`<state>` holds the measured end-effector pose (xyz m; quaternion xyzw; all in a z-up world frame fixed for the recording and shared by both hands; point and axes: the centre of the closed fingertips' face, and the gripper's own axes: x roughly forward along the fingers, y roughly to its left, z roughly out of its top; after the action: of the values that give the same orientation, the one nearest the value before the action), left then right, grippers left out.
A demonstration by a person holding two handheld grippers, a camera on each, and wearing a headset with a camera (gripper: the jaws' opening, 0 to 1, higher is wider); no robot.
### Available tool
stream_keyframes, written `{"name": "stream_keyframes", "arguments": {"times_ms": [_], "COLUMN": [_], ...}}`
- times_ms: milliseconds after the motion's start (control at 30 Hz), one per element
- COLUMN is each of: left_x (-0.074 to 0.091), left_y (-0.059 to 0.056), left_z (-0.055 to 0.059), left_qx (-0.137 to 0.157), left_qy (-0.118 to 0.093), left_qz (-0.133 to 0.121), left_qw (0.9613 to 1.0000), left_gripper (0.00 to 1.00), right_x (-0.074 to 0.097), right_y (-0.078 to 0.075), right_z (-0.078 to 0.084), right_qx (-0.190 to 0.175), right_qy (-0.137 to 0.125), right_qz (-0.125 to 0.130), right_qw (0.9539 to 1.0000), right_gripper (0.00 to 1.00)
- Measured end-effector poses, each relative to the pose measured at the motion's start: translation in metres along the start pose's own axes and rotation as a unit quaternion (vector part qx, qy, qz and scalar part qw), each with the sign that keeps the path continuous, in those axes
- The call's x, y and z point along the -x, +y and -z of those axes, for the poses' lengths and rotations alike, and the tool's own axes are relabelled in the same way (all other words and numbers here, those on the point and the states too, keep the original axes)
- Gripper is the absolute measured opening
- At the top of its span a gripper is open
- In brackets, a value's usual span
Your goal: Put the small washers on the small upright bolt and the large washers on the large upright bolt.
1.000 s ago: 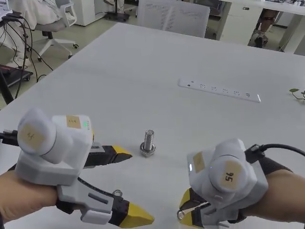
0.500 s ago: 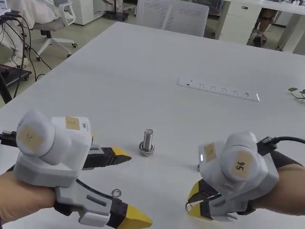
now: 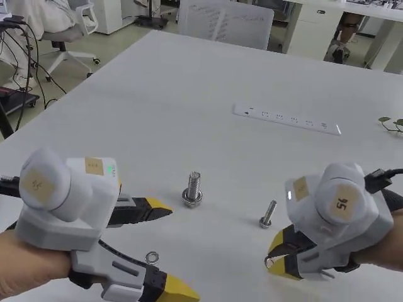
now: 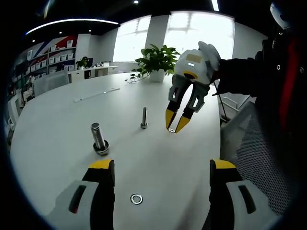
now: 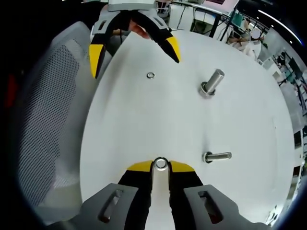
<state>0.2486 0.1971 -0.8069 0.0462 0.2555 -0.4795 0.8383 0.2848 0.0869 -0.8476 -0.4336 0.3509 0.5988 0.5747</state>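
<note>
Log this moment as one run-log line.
left gripper open, loose washer between jaws | right gripper shut on held washer | small bolt upright

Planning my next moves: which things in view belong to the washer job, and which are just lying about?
Job: large bolt, small bolt, loose washer, held washer in right gripper.
Lying about: power strip, plant leaves, chair.

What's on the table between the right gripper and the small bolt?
Nothing: in the right gripper view the table is bare between the right gripper, shut on a washer, and the small bolt.
</note>
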Motion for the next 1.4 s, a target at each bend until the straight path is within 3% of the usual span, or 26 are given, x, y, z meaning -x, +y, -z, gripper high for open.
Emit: {"name": "stream_keyframes", "arguments": {"times_ms": [700,1400], "left_x": [0.000,0.000], "left_y": [0.000,0.002], "left_z": [0.000,0.000], "left_qx": [-0.001,0.002], "left_qy": [0.001,0.001], "left_qz": [0.000,-0.004], "left_qw": [1.0000,1.0000], "left_gripper": [0.81,0.81], "right_x": [0.028,0.050], "right_y": [-0.024,-0.057], "right_z": [0.011,-0.007], "right_qx": [-0.012,0.017], "right_qy": [0.010,0.013], "right_qz": [0.025,0.053], "right_qw": [0.9996,0.9984], "right_gripper": [0.13,0.13]}}
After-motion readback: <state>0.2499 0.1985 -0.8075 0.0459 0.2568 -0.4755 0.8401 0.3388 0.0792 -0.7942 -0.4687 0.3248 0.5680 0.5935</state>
